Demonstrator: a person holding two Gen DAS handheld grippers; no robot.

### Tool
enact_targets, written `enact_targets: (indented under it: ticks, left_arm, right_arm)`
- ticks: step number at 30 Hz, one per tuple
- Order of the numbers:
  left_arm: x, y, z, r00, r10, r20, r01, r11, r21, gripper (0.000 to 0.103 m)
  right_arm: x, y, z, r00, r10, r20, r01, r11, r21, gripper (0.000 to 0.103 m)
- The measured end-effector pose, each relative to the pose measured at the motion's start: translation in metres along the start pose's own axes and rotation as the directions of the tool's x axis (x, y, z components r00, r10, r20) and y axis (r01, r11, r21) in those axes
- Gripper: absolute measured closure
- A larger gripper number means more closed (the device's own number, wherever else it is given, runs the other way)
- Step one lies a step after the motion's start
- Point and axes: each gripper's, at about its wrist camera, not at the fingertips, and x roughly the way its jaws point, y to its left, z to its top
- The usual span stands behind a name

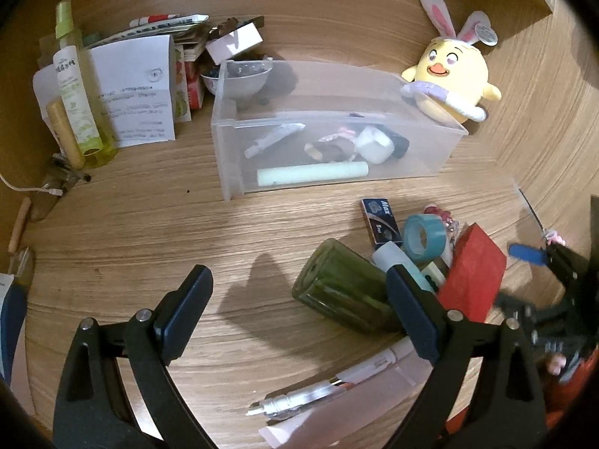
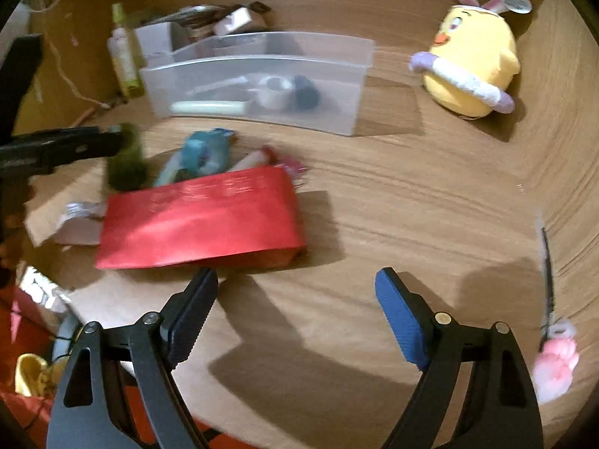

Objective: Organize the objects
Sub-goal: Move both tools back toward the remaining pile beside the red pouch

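Your left gripper (image 1: 299,292) is spread wide above the desk (image 1: 149,232), its right finger against the lying green bottle (image 1: 337,288). Your right gripper (image 2: 295,295) is also spread and holds nothing, just in front of the red packet (image 2: 198,217). Blue tape (image 1: 423,235) lies in the pile behind it. Toward the desk's back edge stands the clear bin (image 1: 239,142), with the chick plush (image 1: 453,82) at its right end.

Warm, dim indoor light is casting soft shadows forward. Fisheye bending is curving edges. The right view is smearing with motion blur.
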Motion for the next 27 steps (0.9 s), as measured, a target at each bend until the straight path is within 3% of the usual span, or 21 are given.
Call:
enact_targets:
  ticks: [5, 9, 13, 19, 27]
  left_arm:
    - [-0.008, 0.010, 0.001, 1.000, -0.009, 0.019, 0.010, 0.999, -0.037, 0.009]
    - [-0.003, 0.013, 0.000, 0.998, -0.069, 0.003, 0.069, 0.995, -0.067, 0.009]
    - [0.008, 0.010, -0.001, 0.996, -0.091, -0.014, 0.089, 0.992, -0.091, 0.008]
    - [0.011, 0.010, -0.002, 0.995, -0.098, 0.010, 0.099, 0.989, -0.109, 0.010]
    - [0.019, 0.015, 0.004, 0.996, -0.091, 0.001, 0.091, 0.991, -0.096, 0.014]
  right_arm:
    - [-0.002, -0.036, 0.008, 0.992, -0.125, 0.007, 0.124, 0.987, 0.103, 0.019]
    - [-0.015, -0.050, 0.017, 0.999, 0.025, 0.043, -0.033, 0.979, 0.202, 0.019]
    - [-0.019, -0.030, 0.034, 0.993, 0.076, 0.085, -0.095, 0.966, 0.241, 0.019]
    - [0.009, 0.024, 0.052, 0.999, 0.045, 0.028, -0.050, 0.980, 0.191, 0.017]
    - [0.013, 0.014, 0.042, 1.000, 0.027, 0.015, -0.029, 0.990, 0.139, 0.017]
